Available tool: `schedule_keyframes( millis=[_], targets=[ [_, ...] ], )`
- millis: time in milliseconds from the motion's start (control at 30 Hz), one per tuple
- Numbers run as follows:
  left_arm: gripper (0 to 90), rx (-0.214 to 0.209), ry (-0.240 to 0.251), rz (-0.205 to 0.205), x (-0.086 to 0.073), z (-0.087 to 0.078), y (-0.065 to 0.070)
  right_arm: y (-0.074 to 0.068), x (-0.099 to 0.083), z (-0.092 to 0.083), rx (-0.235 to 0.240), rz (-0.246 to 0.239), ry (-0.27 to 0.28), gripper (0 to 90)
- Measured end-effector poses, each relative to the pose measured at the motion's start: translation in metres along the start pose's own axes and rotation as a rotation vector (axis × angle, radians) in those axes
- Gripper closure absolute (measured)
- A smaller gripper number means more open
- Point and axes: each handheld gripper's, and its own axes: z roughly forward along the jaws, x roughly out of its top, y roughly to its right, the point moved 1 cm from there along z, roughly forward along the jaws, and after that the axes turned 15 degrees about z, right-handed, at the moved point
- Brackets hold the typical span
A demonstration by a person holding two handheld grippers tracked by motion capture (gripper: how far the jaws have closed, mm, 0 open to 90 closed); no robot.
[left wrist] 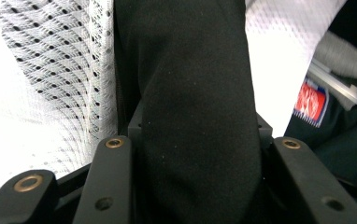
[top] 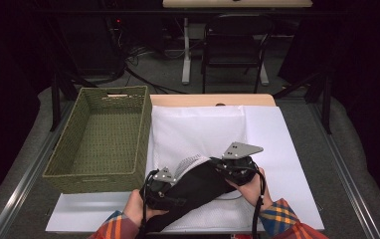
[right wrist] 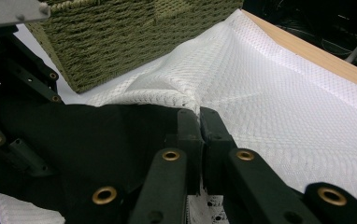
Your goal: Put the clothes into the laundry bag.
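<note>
A white mesh garment [top: 198, 132] lies spread on the table, and a black cloth part [top: 198, 191] of it is lifted at the near edge between both hands. My left gripper [top: 170, 180] is shut on a bunched fold of the black cloth [left wrist: 190, 70], which fills the gap between its jaws [left wrist: 200, 144]; white mesh [left wrist: 64, 56] hangs beside it. My right gripper [top: 219, 165] is shut, jaws pressed together [right wrist: 200, 123] on the edge where black cloth [right wrist: 97, 135] meets white mesh [right wrist: 270, 102], pulling the mesh up into a ridge.
A green woven basket [top: 71, 134] stands at the left of the table, right beside the garment and also close behind the cloth [right wrist: 134, 32]. A white sheet [top: 282, 149] covers the tabletop, with a wooden edge [top: 213, 99] at the back. Chairs and cables stand beyond.
</note>
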Motion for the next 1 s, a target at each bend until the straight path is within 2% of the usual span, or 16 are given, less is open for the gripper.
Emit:
schedule_keyframes(
  millis=[100,233,267,400,533,700,767,867,1000],
  targets=[
    [58.5,0.008,0.02,-0.048,0.001,-0.001,0.0,0.0,0.0,0.0,0.0,-0.001,0.0,88.5],
    [58.3,0.036,0.011,-0.06,0.004,0.001,0.002,0.0,0.0,0.001,0.0,0.0,-0.001,88.5],
    [58.3,0.044,0.012,-0.077,0.005,0.002,0.003,0.0,0.0,0.001,0.0,0.0,-0.001,88.5],
    [58.0,0.076,0.013,-0.102,0.008,0.005,0.003,-0.001,0.0,0.001,0.0,-0.001,0.0,88.4],
    [57.7,0.101,0.003,-0.11,0.009,0.009,0.003,-0.001,0.0,0.002,0.0,0.0,-0.001,88.5],
    [56.8,0.124,-0.013,-0.1,0.01,0.014,0.002,-0.002,0.0,0.002,0.001,-0.002,-0.003,88.5],
    [54.6,0.131,-0.04,-0.086,0.008,0.017,0.001,-0.002,0.0,0.002,0.001,-0.002,-0.004,88.4],
    [49.7,0.13,-0.049,-0.077,0.008,0.017,0.0,-0.002,0.0,0.002,0.001,0.001,-0.005,88.4],
    [40.3,0.127,-0.075,-0.029,0.007,0.015,0.001,-0.002,-0.001,0.001,0.002,0.002,-0.003,88.4]
  ],
)
